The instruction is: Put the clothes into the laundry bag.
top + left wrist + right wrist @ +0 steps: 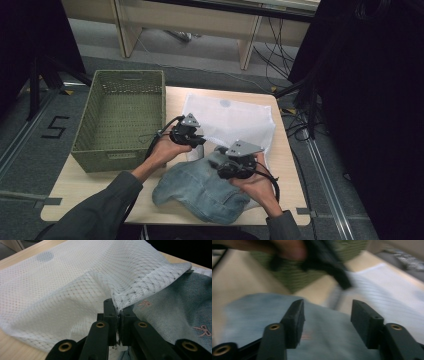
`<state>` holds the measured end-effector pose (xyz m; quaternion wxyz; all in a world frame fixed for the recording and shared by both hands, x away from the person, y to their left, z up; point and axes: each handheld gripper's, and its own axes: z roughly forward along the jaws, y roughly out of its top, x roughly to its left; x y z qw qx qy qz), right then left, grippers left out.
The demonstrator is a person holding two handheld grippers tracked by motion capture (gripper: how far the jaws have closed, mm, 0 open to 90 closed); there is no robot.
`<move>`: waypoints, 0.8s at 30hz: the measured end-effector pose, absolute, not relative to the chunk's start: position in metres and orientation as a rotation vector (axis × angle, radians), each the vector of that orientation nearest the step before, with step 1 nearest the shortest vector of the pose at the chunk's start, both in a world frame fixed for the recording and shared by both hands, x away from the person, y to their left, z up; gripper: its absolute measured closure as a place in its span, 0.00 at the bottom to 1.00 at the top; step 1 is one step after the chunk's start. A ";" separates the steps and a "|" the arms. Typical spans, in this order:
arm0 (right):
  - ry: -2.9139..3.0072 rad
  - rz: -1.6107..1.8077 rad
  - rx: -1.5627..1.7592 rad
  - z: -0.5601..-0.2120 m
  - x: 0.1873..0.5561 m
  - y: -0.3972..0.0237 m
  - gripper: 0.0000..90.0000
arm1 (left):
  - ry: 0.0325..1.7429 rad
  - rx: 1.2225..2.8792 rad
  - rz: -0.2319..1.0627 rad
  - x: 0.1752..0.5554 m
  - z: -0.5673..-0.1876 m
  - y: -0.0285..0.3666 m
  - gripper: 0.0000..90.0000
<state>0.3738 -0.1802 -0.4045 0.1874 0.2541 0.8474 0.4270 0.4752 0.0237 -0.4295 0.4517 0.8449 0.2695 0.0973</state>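
Note:
A white mesh bag [235, 120] lies flat on the table, and a light blue denim garment [200, 190] is bunched in front of it. My left gripper [200, 142] is shut on the near edge of the mesh bag [75, 285]; in the left gripper view its jaws [118, 312] pinch the netting, with the denim [175, 305] just to the right. My right gripper [221, 151] hovers over the top of the denim. In the blurred right gripper view it [327, 315] stands open above the denim [252, 312] with nothing between the pads.
A green woven basket [107, 160] stands with nothing in it on the table's left half, close to the left hand. The wooden table [285, 165] ends just right of the bag. Dark stands and cables crowd the floor on the right.

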 end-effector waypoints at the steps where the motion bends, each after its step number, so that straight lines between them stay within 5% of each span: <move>1: 2.399 1.219 0.706 -0.406 0.370 -0.173 0.45 | 0.674 2.086 0.232 0.475 -0.429 0.023 0.95; 12: 2.608 0.962 0.654 -0.456 0.357 -0.116 0.37 | 0.681 2.088 0.197 0.479 -0.430 0.027 0.95; 16: 2.582 0.844 0.600 -0.472 0.352 -0.113 0.68 | 0.684 2.088 0.192 0.480 -0.431 0.028 0.95; 17: 2.582 0.844 0.600 -0.472 0.352 -0.113 0.68 | 0.685 2.088 0.193 0.480 -0.431 0.028 0.95; 18: 2.570 0.850 0.577 -0.470 0.351 -0.113 0.83 | 0.683 2.093 0.206 0.480 -0.430 0.029 0.95; 24: 2.525 0.860 0.550 -0.439 0.350 -0.131 0.93 | 0.685 2.090 0.205 0.480 -0.428 0.033 0.95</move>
